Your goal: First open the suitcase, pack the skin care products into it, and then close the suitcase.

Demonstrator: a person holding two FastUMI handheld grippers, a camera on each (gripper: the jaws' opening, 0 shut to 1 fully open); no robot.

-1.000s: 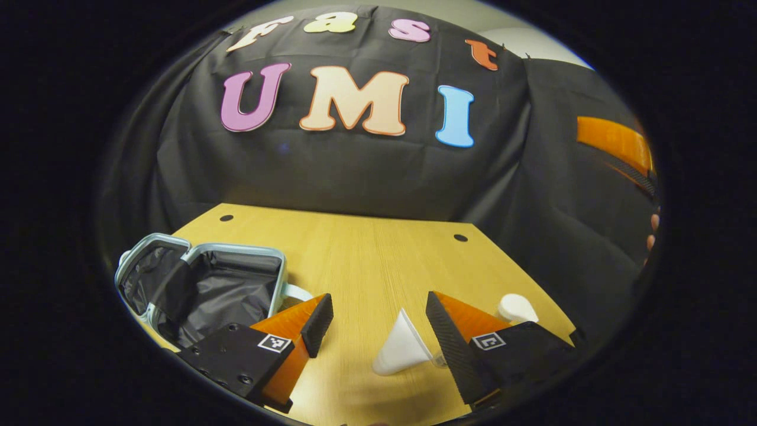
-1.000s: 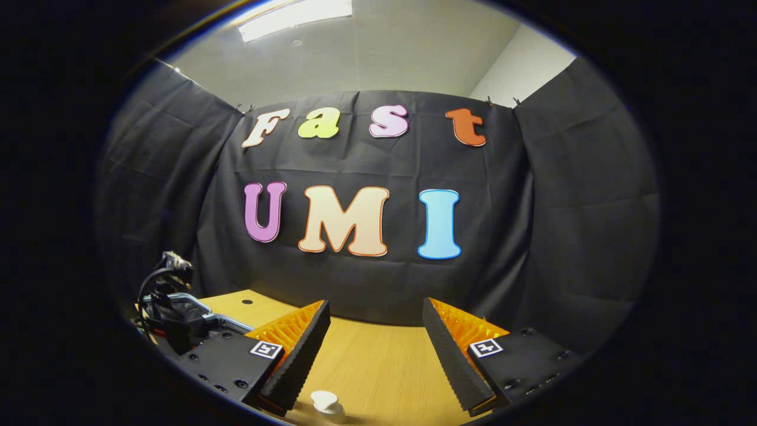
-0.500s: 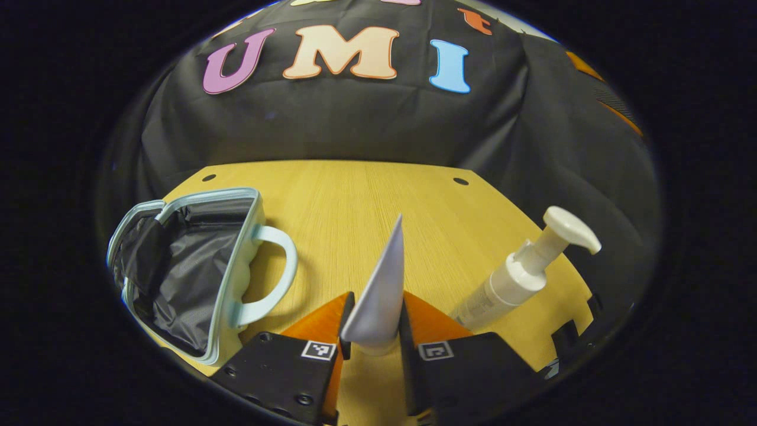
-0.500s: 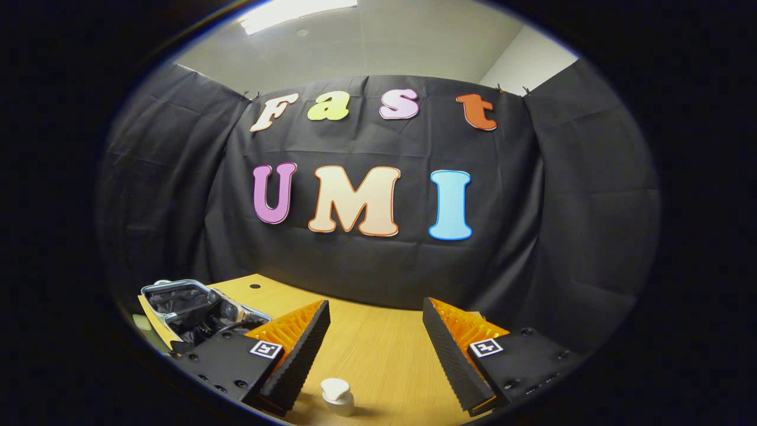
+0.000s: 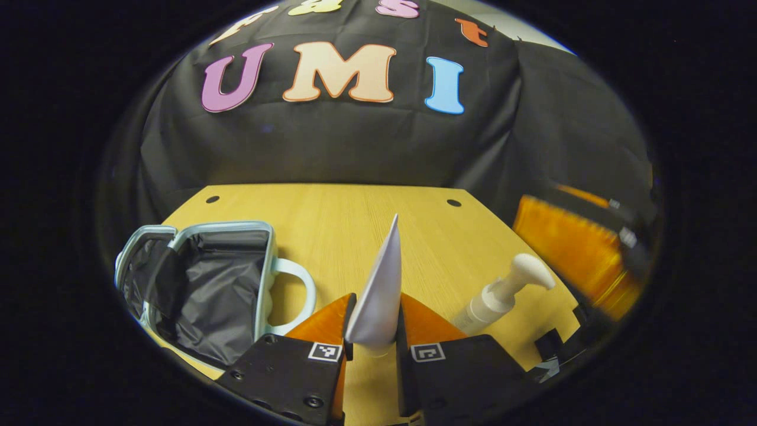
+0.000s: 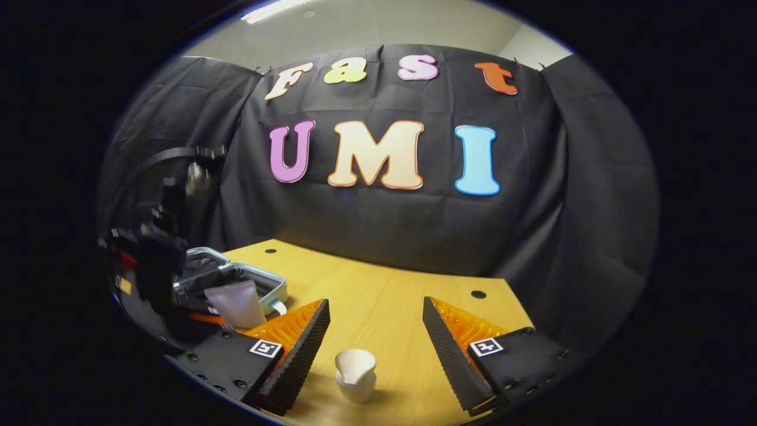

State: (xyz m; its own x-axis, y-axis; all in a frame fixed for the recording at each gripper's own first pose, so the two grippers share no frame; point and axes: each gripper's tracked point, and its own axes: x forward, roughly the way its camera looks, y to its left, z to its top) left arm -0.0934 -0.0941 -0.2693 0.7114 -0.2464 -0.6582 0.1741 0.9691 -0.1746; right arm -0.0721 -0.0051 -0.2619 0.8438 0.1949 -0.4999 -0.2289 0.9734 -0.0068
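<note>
Your left gripper (image 5: 374, 331) has its jaws pinching the white tube (image 5: 378, 290) near its cap end, with both fingers pressed on its sides. The tube stands upright between them, its flat crimped end pointing up and away toward the far side of the wooden surface (image 5: 355, 225). In the right gripper view the same tube (image 6: 238, 303) shows at the left, held just in front of the suitcase.

The suitcase (image 5: 201, 284) lies open on the surface to the left of your left gripper, its dark lining exposed and its pale handle (image 5: 293, 290) facing right. The lid half sits farther left.

The pump bottle (image 5: 502, 293) stands on the surface to the right of the tube, near the right edge, its pump head pointing right. Your right gripper (image 5: 576, 254) shows blurred just beyond it in the left gripper view.

In the right gripper view, your right gripper (image 6: 375, 337) has its jaws spread wide, holding nothing. The pump bottle (image 6: 355, 368) sits low between its 2 fingers, seen from above and touching neither finger.
</note>
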